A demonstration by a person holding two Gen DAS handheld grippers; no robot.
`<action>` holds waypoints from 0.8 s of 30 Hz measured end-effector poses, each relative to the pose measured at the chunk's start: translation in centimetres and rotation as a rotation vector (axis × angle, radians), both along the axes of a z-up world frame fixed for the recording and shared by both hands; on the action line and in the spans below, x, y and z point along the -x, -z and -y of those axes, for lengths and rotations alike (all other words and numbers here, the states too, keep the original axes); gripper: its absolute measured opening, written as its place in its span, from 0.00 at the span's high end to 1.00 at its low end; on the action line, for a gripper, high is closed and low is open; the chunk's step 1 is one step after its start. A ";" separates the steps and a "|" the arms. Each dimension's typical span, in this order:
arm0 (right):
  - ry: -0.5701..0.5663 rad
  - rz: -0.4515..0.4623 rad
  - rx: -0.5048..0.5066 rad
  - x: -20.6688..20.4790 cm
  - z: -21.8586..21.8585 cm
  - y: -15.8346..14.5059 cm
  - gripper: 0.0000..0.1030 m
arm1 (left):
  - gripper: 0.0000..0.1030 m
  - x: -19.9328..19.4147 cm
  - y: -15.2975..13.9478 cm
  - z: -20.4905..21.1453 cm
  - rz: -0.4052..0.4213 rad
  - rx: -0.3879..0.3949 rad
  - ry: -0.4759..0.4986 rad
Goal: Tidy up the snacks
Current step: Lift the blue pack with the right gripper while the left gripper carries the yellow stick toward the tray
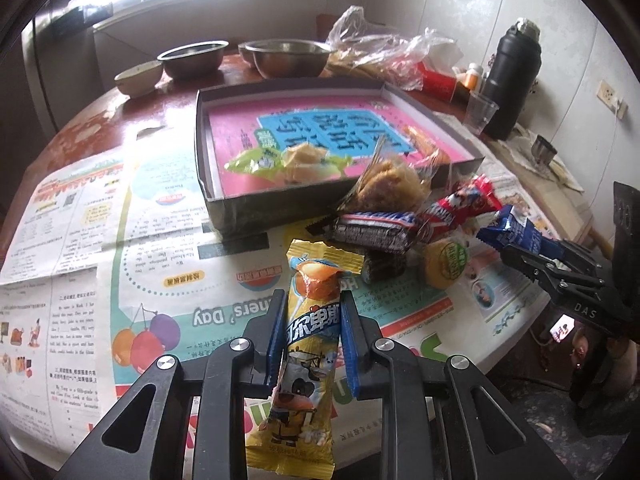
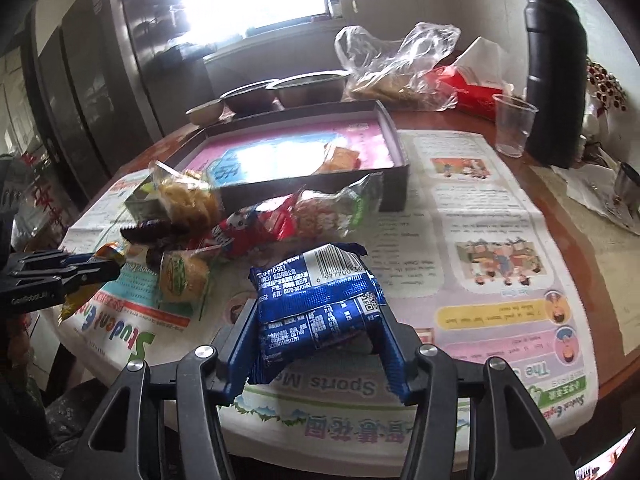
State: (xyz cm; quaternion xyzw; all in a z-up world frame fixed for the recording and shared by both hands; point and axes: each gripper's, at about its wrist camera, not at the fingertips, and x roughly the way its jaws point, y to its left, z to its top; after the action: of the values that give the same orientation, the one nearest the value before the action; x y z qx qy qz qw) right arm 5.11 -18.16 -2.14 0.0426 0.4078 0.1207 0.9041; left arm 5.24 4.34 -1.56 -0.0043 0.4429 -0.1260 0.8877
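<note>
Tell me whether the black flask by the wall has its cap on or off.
Off. The black flask stands upright with bare metal threads at its open neck; no cap sits on it in either view.

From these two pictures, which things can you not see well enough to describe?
- Yellow snack, left wrist view: its lower end is cut off by the frame edge.
- Blue packet, right wrist view: only the printed back shows; the front faces away.
- Snacks inside the box, right wrist view: blurred and glared.
- Clear bag, left wrist view: contents hidden by crumpled plastic.
</note>
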 end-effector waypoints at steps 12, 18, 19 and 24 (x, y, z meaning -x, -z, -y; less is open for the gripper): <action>0.033 0.039 -0.008 0.1 0.8 -1.6 0.47 | 0.75 0.0 -1.6 -0.3 0.028 0.029 -0.030; 0.044 0.057 -0.022 0.0 1.2 -2.3 0.47 | 0.75 -0.1 -2.3 -0.3 0.041 0.040 -0.035; 0.044 0.061 -0.022 0.0 1.1 -2.4 0.47 | 0.75 -0.2 -2.4 -0.3 0.043 0.040 -0.035; 0.057 0.080 -0.031 -0.2 1.3 -3.2 0.47 | 0.75 -0.5 -3.0 -0.1 0.055 0.052 -0.035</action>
State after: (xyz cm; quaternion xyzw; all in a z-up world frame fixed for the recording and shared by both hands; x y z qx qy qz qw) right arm 5.33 -19.45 1.02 0.0633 0.3681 0.1025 0.9219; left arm 5.78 4.46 1.40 -0.0316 0.4147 -0.1221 0.9012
